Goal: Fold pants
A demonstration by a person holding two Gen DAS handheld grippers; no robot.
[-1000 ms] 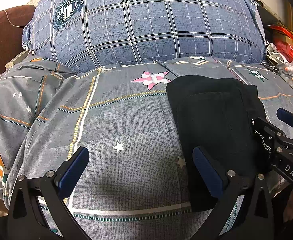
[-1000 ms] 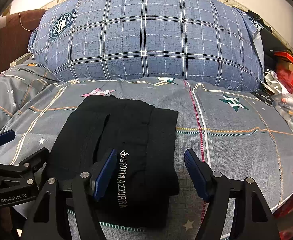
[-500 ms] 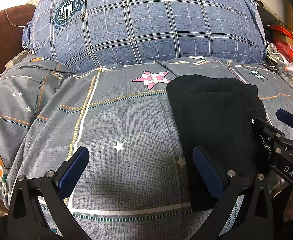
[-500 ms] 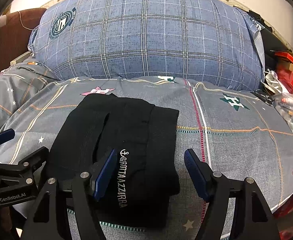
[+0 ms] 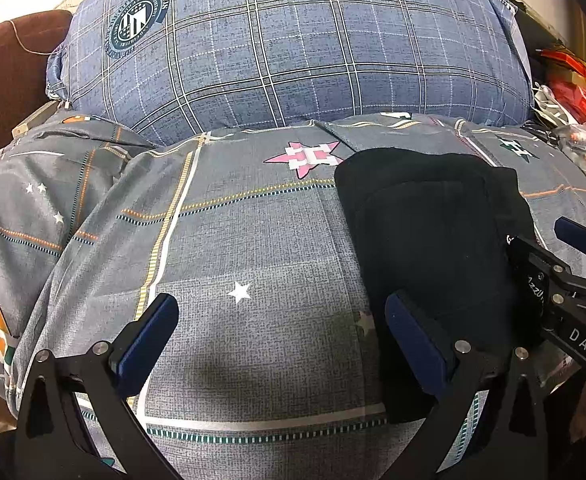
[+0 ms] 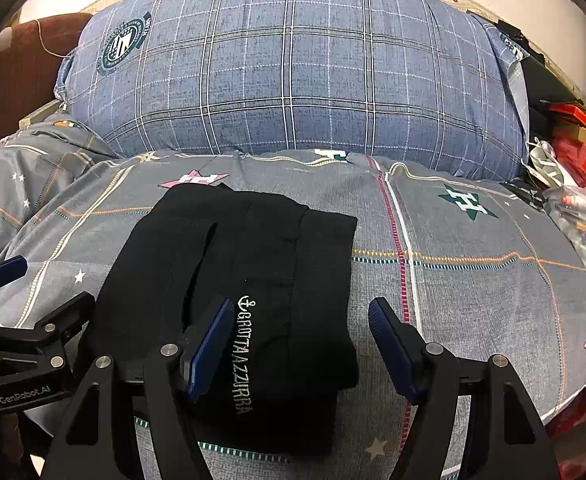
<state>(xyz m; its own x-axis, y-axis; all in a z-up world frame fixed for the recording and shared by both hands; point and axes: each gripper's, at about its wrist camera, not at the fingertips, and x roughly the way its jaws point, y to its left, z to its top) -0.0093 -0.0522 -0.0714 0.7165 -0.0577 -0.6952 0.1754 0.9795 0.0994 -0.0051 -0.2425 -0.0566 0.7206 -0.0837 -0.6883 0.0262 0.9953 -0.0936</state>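
The black pants (image 6: 229, 280) lie folded into a compact rectangle on the grey star-print bedspread (image 6: 473, 280), with white "GROTTAAZZURRA" lettering near the front. They also show in the left wrist view (image 5: 433, 240), at the right. My left gripper (image 5: 281, 332) is open and empty, its right finger at the pants' left edge. My right gripper (image 6: 301, 340) is open and empty, its fingers either side of the pants' right front part. Each gripper shows at the edge of the other's view.
A large blue plaid pillow (image 6: 293, 72) fills the back of the bed. Red packages and plastic clutter (image 6: 573, 160) sit at the right edge. A brown cushion (image 5: 5, 80) is at the far left.
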